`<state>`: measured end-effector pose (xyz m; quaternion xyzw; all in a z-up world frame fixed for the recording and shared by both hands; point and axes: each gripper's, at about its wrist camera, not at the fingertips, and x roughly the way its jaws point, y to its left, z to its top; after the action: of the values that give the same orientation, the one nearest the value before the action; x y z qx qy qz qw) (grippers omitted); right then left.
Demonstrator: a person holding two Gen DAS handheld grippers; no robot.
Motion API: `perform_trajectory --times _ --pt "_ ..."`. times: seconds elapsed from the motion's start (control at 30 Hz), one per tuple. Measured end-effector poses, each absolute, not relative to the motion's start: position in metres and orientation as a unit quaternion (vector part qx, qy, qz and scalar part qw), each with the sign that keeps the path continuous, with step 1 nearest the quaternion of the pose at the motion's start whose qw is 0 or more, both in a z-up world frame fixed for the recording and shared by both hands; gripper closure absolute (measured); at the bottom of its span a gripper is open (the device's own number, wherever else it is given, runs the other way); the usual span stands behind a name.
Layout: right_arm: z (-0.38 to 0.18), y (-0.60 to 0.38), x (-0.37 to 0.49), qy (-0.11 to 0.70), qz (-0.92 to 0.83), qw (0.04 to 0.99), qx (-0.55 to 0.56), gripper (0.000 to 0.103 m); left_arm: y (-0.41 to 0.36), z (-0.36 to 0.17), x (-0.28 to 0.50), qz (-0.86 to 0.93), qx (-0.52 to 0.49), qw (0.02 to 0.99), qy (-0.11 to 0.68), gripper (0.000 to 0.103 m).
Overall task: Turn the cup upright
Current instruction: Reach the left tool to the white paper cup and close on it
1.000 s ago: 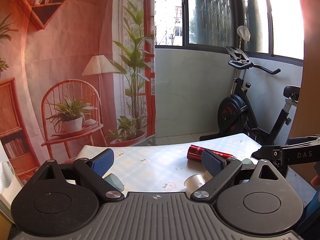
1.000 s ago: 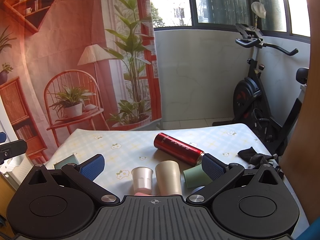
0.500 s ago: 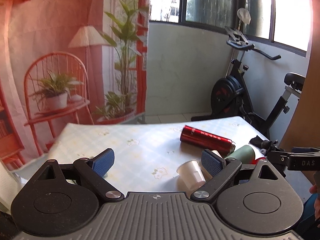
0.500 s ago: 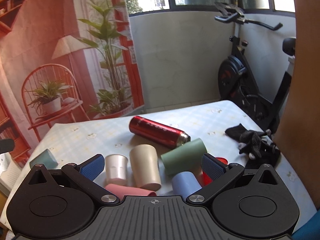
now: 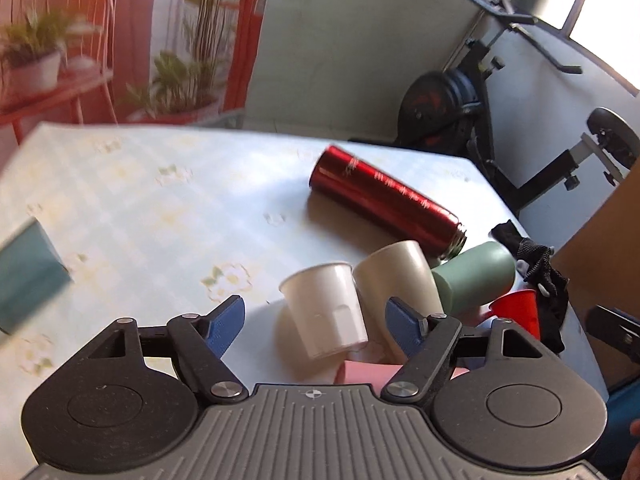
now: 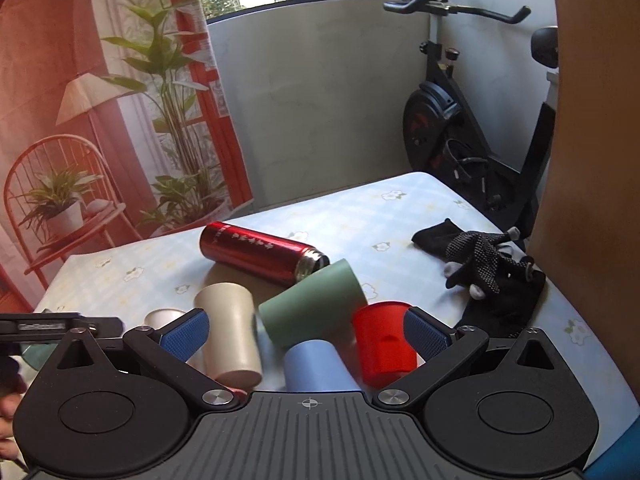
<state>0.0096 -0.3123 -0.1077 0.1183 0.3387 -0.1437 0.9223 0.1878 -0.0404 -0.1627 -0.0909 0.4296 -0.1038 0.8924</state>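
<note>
Several cups lie in a cluster on the floral tablecloth. In the left wrist view a white cup (image 5: 326, 312) sits between my open left gripper's (image 5: 316, 326) fingers, untouched, with a beige cup (image 5: 394, 280), a green cup (image 5: 474, 276), a red cup (image 5: 518, 312) and a pink cup (image 5: 364, 372) around it. In the right wrist view my open right gripper (image 6: 306, 336) hovers over a green cup (image 6: 312, 310) on its side, a blue cup (image 6: 318, 366), a red cup (image 6: 384, 342) and a beige cup (image 6: 230, 338).
A red thermos (image 5: 386, 204) lies on its side behind the cups; it also shows in the right wrist view (image 6: 262, 252). A teal cup (image 5: 28, 276) lies at the table's left. Black gloves (image 6: 486, 272) lie at the right edge. An exercise bike (image 6: 460, 128) stands beyond the table.
Both grippers have tilted down and moved forward toward the cup cluster. The left one has swung right, bringing the white cup between its fingers. Both stay open.
</note>
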Motion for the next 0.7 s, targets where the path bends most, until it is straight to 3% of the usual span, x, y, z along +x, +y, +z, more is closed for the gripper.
perform_trajectory --times 0.7 --pt "-0.116 -0.327 0.011 0.341 -0.148 0.917 0.148 0.0 -0.066 -0.206 0.231 -0.108 -0.086 0.86 0.491 0.028"
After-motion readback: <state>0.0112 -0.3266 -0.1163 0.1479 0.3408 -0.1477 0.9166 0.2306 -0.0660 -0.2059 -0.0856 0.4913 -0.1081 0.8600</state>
